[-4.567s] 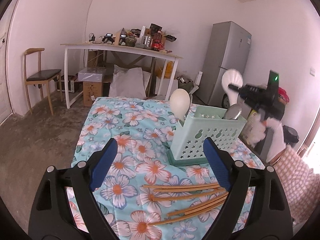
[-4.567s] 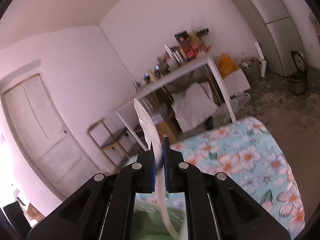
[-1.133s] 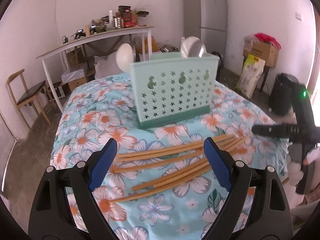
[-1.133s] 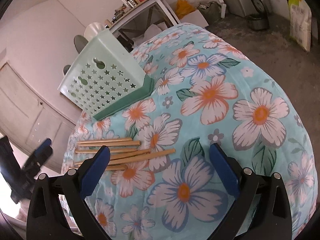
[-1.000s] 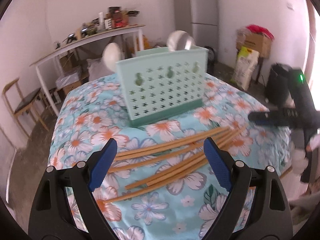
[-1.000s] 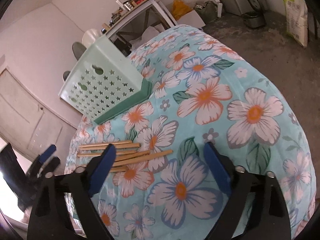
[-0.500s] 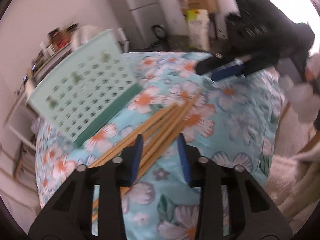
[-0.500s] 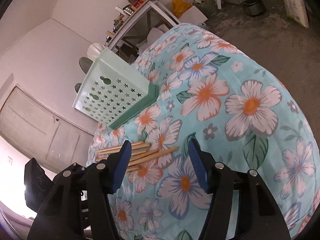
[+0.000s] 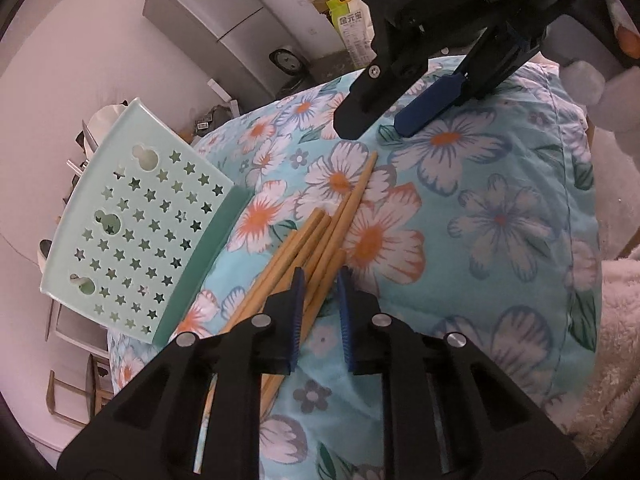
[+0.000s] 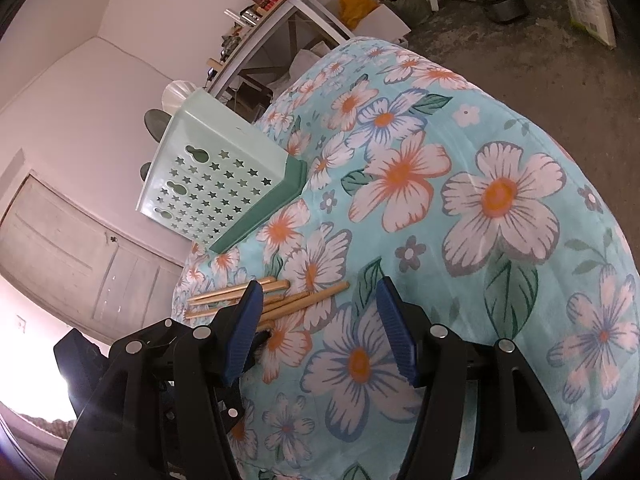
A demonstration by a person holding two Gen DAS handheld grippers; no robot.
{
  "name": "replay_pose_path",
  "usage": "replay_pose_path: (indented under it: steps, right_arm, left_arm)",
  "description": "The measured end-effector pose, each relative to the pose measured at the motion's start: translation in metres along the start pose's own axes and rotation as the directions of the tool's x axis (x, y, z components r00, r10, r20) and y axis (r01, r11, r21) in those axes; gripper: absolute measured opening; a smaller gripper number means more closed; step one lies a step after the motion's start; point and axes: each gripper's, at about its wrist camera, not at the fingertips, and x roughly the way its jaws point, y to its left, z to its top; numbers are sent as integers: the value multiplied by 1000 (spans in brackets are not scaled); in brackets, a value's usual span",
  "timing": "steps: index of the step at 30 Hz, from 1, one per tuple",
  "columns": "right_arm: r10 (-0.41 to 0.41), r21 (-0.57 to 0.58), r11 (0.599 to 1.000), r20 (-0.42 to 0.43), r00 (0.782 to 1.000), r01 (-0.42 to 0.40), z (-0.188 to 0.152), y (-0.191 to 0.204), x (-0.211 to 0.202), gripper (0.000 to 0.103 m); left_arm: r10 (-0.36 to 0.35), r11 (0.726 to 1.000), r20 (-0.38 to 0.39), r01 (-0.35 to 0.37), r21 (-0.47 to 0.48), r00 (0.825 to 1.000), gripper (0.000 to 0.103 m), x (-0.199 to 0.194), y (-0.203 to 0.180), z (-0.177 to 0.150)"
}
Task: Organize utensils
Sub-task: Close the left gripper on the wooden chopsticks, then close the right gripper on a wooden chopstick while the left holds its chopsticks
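Wooden chopsticks (image 9: 320,248) lie in a loose bundle on the floral tablecloth (image 9: 500,216), running diagonally from the lower left toward the upper right in the left wrist view. Left gripper (image 9: 320,280) is low over the near part of the bundle. Its blue pads stand narrowly apart and the jaws are closing, with one or two chopsticks passing between them; the rest of the bundle lies just outside the left pad. Whether the pads already press on the wood cannot be told from this view.

Mint-green perforated basket (image 9: 136,220) stands on the cloth to the left of the chopsticks, near them but apart, with a darker green base. Rounded spoon heads show behind its far rim.

Right gripper (image 10: 320,292) has its jaws spread, with nothing between them but cloth. Chopstick ends (image 10: 280,300) lie just ahead of and partly behind its left pad.

Differences between views:
- Left wrist view shows the right gripper (image 9: 384,124) from outside, hovering above the cloth beyond the far tips of the chopsticks, tips apart from the wood. It also shows a fluffy white sleeve (image 9: 608,92) at the right edge and a grey refrigerator (image 9: 224,32) in the background.
- Right wrist view shows only the chopstick ends, the basket (image 10: 216,184) from its other corner, a cluttered white table (image 10: 288,12) behind it, and a pale door (image 10: 60,248) at left.
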Motion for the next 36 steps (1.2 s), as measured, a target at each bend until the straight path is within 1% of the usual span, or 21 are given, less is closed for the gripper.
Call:
replay_pose_path:
  steps: [6,13,19,26,29,32,34,36]
  right_arm:
    - [-6,-1,1000,-1,1000,6,0,-1,1,58]
    - [-8,-2,1000,4,1000,8,-1,0,2,58]
    - [-8,-3,1000,5,1000,8,-1,0,2,58]
    - [-4,2,1000,7,1000,4,-1,0,1,57]
    - [-4,4,1000,9,1000,4,-1,-1,1,57]
    - [-2,8,1000,9,1000,2,0,-1,1,57]
    - [1,12,1000,10,1000,-2,0,-2,1,57]
    - [4,14,1000,11,1000,-4,0,-2,1,57]
  left_arm:
    - [13,1000,17,-14,8,1000,12,-7,0,-2]
    - [13,1000,32,-14,18,999,12,-28,-5,-7]
    - [-11,1000,15,11,5,1000,13,-39,-21,-12]
    - [-33,999,-7,33,-43,999,16,-37,-16,-19]
    - [-39,999,-12,38,-34,999,16,-38,-17,-21]
    - [-35,999,-12,35,-29,999,20,-35,-13,-21]
    - [-29,999,-15,28,-28,999,25,-34,-10,-21]
    - [-14,1000,-18,13,-19,1000,28,-34,-8,-21]
